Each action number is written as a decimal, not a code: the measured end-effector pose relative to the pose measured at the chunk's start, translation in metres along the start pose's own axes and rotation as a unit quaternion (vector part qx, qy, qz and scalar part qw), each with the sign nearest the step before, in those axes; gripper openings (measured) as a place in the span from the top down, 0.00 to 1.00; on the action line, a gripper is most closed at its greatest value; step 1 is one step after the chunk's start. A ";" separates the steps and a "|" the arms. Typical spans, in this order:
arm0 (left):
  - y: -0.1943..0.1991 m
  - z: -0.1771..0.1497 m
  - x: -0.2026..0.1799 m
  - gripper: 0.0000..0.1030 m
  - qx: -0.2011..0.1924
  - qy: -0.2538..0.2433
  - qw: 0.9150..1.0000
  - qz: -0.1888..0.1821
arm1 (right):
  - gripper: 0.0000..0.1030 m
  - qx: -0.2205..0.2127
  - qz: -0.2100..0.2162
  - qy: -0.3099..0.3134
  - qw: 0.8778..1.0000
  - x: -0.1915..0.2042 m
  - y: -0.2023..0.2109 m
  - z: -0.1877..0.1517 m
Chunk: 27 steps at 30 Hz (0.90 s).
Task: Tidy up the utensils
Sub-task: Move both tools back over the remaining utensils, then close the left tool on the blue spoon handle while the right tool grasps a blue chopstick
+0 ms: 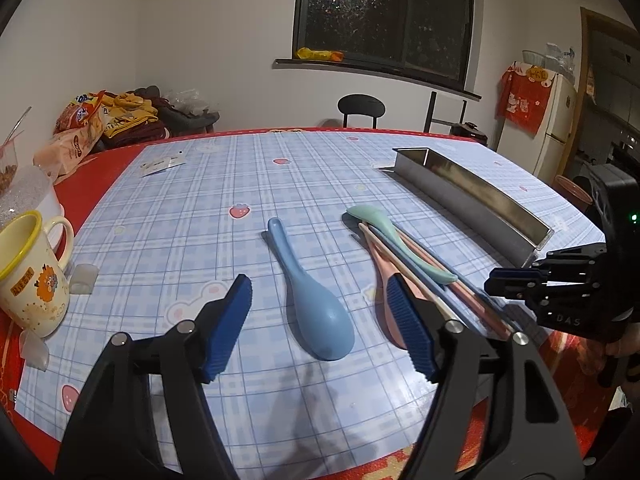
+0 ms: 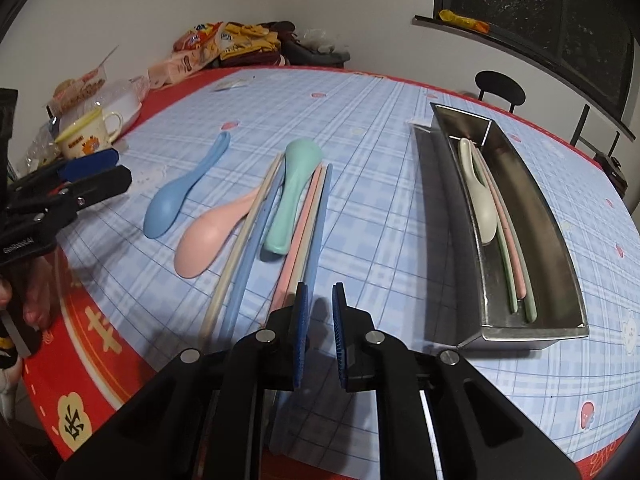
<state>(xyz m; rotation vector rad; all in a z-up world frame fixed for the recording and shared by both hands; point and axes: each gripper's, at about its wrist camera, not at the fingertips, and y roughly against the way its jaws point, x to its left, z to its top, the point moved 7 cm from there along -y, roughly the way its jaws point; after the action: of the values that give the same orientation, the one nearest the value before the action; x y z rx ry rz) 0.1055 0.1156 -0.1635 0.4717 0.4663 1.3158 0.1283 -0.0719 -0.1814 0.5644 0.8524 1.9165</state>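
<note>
The blue spoon (image 1: 316, 308) lies bowl toward me between the spread fingers of my open left gripper (image 1: 320, 282), and neither pad touches it. A pink spoon (image 2: 208, 236), a green spoon (image 2: 294, 196) and several chopsticks (image 2: 248, 240) lie bunched to its right. My right gripper (image 2: 320, 290) hovers at the chopsticks' near ends, jaws nearly together with a slim gap. The blue chopstick (image 2: 318, 220) runs up to that gap, but I cannot see whether it is pinched. The metal tray (image 2: 554, 220) holds a white spoon (image 2: 480, 200) and a few chopsticks.
A yellow-rimmed mug (image 1: 28, 272) and a white bowl (image 1: 40, 200) stand at the table's left edge, with snack bags (image 1: 80, 120) and clothes behind them. A black chair (image 1: 360, 110) stands beyond the far edge. A paper slip (image 1: 162, 164) lies on the cloth.
</note>
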 end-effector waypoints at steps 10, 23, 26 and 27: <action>-0.003 0.000 0.001 0.32 0.007 0.007 1.000 0.000 | 0.88 0.010 0.003 0.013 1.000 0.004 -0.009 0.004; -0.010 -0.002 0.004 0.32 0.022 0.016 1.000 -0.002 | 0.88 0.019 0.010 0.015 1.000 0.005 -0.016 0.003; -0.012 -0.003 0.007 0.35 0.029 0.024 0.999 -0.006 | 0.92 0.018 0.023 -0.002 1.000 0.000 -0.016 0.003; -0.013 -0.003 0.007 0.36 0.031 0.024 0.999 -0.005 | 0.92 0.017 0.026 -0.010 0.999 -0.002 -0.015 0.003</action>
<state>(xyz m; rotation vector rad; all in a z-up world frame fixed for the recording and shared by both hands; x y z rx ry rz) 0.1152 0.1200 -0.1741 0.4894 0.5491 1.3087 0.1399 -0.0680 -0.1913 0.6306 0.8664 1.9423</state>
